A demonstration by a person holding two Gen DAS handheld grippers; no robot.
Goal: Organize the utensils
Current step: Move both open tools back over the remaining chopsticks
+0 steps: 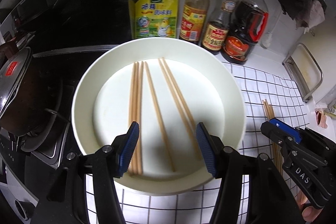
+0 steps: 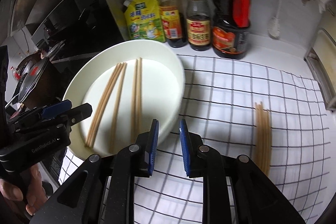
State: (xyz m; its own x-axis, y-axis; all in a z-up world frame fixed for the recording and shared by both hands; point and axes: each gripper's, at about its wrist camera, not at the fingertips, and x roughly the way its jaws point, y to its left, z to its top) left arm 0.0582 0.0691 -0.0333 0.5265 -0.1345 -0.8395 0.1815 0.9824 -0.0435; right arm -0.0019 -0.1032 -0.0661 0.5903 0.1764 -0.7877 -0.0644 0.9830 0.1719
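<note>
Left gripper (image 1: 168, 146) hovers half-wide over plate (image 1: 84, 85) chopsticks (image 1: 136, 110); right gripper (image 2: 169, 146), narrow and empty. Probably centre one pair between fingers; loose bundle (image 2: 262, 135) at three o'clock.

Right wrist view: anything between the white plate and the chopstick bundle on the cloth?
No. In the right wrist view only bare checked cloth lies between the plate and the bundle.

Both views are bent by strong fisheye distortion, and the corners are lost to black vignetting. The white plate (image 1: 84, 98) is lit brightly from above, and soft shadows are cast on it toward 6 o'clock. Glare is seen on the pot lid (image 1: 14, 77) at 9 o'clock. In the right wrist view the loose chopsticks (image 2: 262, 135) are smeared by motion blur.
</note>
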